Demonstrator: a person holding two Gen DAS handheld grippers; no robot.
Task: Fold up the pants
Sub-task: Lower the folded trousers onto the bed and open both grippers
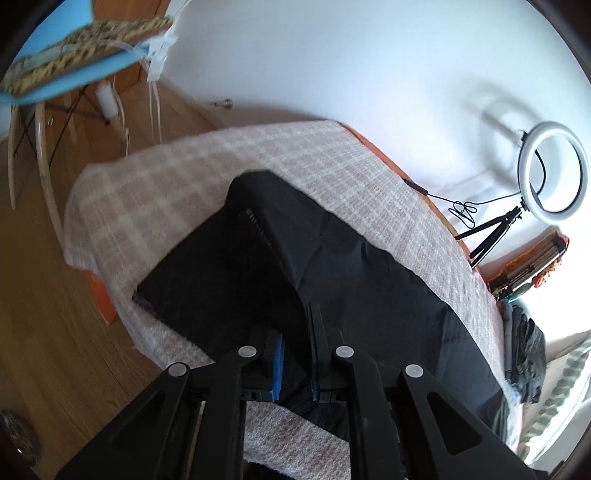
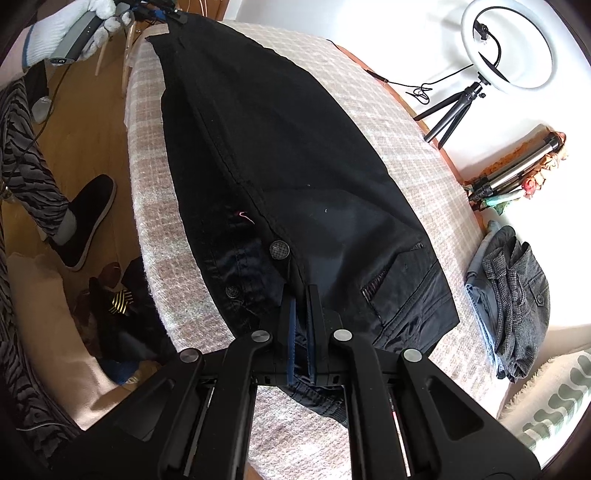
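Observation:
Black pants (image 2: 280, 155) lie lengthwise on a table covered with a pink checked cloth (image 2: 417, 177). My right gripper (image 2: 301, 314) is shut on the waistband edge beside two dark buttons (image 2: 279, 249). My left gripper (image 1: 295, 332) is shut on a fold of the same pants (image 1: 280, 258), with black fabric pinched between its blue pads and raised off the cloth (image 1: 177, 173). In the right wrist view the gloved left hand (image 2: 74, 26) shows at the far leg end of the pants.
A ring light on a tripod (image 2: 506, 44) stands right of the table. A pile of grey clothes (image 2: 513, 291) lies at the right. A leg in striped trousers and a black slipper (image 2: 85, 218) stands on the wooden floor left. A chair (image 1: 74, 55) stands beyond the table.

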